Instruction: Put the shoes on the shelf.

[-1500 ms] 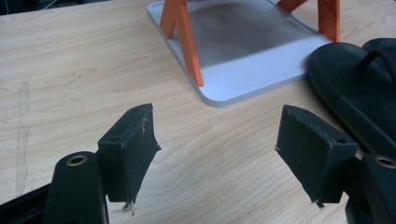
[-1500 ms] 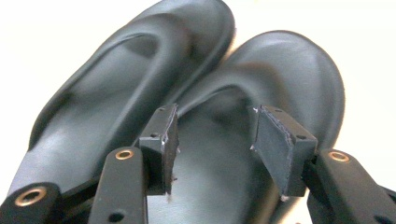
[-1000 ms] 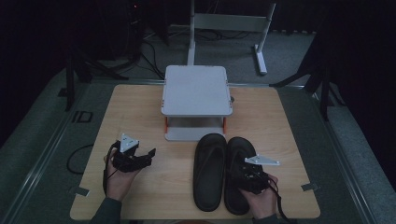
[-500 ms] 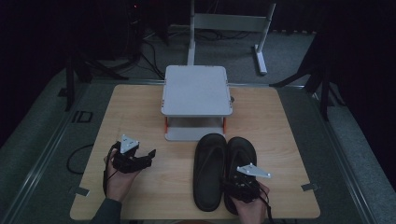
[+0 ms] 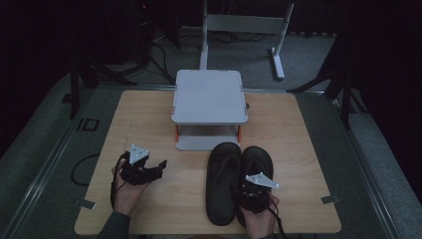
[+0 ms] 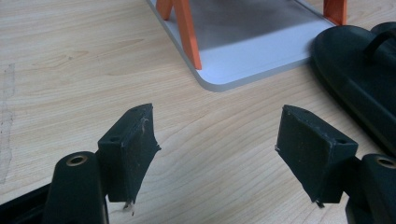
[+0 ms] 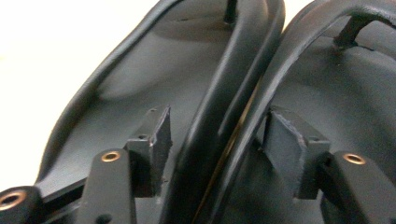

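Two black flip-flops lie side by side at the table's front right, the left sandal (image 5: 223, 184) touching the right sandal (image 5: 260, 158). My right gripper (image 5: 252, 187) hovers low over their heel ends. In the right gripper view it (image 7: 217, 135) stands open, its jaws astride the two adjoining inner straps: the left sandal's strap (image 7: 219, 93) and the right sandal's strap (image 7: 280, 60). Whether the pads touch the straps I cannot tell. My left gripper (image 5: 158, 168) rests at the front left, open (image 6: 217, 140) and holding nothing above bare wood.
A white two-tier stand (image 5: 210, 97) with orange legs (image 6: 187, 28) sits at the middle back of the wooden table (image 5: 144, 114), its base (image 6: 261, 51) just ahead of the left gripper. The left sandal's toe (image 6: 359, 60) nearly meets that base.
My right gripper has moved left and toward the person, from over the right sandal to the seam between both sandals. The left gripper has stayed put.
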The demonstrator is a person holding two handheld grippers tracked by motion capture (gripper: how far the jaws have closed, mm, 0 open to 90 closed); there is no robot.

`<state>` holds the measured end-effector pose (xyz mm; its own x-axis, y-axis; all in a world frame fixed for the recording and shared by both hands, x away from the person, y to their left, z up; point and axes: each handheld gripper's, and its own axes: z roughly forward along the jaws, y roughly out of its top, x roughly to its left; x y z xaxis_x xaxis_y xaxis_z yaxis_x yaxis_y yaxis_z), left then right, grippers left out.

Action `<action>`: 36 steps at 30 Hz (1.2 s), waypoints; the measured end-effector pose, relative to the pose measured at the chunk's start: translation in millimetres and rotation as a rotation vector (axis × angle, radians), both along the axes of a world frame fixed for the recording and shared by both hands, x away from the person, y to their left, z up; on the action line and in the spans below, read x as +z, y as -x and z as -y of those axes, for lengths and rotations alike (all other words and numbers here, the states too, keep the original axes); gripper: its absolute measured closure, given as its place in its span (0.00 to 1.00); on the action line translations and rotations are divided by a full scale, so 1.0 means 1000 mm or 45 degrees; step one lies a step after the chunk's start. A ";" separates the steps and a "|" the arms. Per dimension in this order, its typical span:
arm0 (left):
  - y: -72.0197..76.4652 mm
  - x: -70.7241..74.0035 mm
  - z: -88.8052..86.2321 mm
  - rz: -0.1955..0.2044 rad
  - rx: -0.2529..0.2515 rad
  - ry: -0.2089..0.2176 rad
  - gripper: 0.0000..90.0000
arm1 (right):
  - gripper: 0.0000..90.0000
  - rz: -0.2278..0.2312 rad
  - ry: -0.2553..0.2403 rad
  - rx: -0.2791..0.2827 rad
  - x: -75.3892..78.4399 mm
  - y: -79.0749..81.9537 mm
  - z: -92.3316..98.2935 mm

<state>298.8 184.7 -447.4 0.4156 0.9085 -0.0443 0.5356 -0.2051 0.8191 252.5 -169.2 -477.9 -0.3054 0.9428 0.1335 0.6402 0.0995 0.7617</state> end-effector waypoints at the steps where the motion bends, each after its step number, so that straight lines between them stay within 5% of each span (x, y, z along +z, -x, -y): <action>1: 0.000 0.000 0.000 0.002 0.002 0.002 0.31 | 0.48 -0.001 0.016 -0.007 -0.001 -0.003 -0.001; 11: 0.000 0.001 -0.001 0.004 0.003 0.006 0.31 | 0.69 0.021 0.131 -0.049 -0.001 -0.003 -0.008; 22: 0.000 0.001 -0.002 0.004 0.011 0.004 0.31 | 0.83 0.063 0.172 0.129 -0.002 0.010 -0.016; 25: 0.000 0.001 -0.003 0.007 0.016 0.010 0.31 | 0.84 0.091 0.194 0.228 -0.002 0.012 -0.023; 36: 0.000 0.000 -0.005 0.002 0.023 0.014 0.31 | 0.84 0.102 0.165 0.317 0.000 -0.010 -0.037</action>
